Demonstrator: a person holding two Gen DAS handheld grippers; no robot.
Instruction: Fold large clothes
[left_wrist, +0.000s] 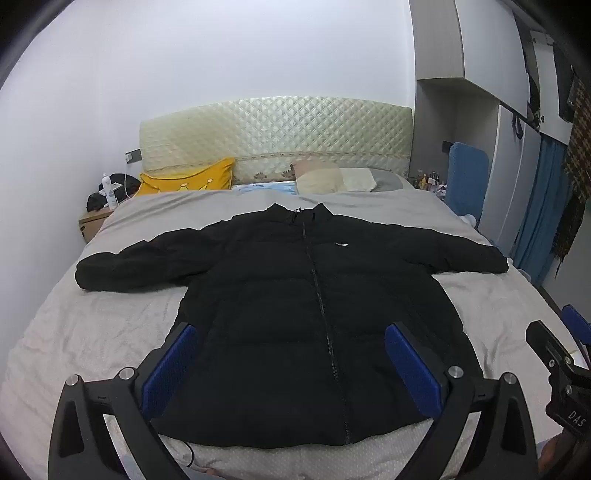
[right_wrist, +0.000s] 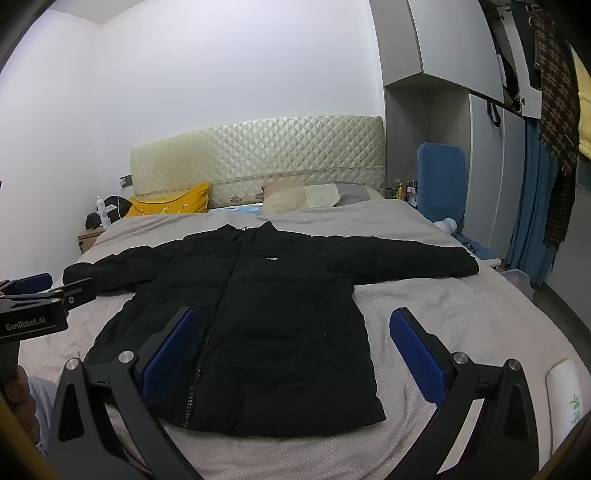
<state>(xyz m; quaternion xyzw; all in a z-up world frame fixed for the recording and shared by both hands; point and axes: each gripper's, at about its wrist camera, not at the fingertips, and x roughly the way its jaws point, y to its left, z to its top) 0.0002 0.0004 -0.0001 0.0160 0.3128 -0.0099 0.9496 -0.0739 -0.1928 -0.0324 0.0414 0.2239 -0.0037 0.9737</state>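
Foreground: left gripper (left_wrist: 291, 363) and right gripper (right_wrist: 290, 350), jaws spread wide, holding nothing. Centre frame: black zipped puffer jacket (left_wrist: 295, 295), flat on grey-sheeted bed (left_wrist: 110, 332), sleeves outstretched; folding apparently not begun. Beyond: yellow cushion (left_wrist: 184, 181), quilted cream headboard (left_wrist: 273, 136).

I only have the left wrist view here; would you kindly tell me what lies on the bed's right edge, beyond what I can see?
Observer: A white object with a green plant print lies at the bed's near right edge.
Operator: Thank you. Is the right gripper holding anything?
Observer: No, the right gripper is open, above the black jacket's lower right side.
Operator: And does the jacket's right cuff hang off the bed?
Observer: No, the cuff rests on the grey cover, short of the edge.
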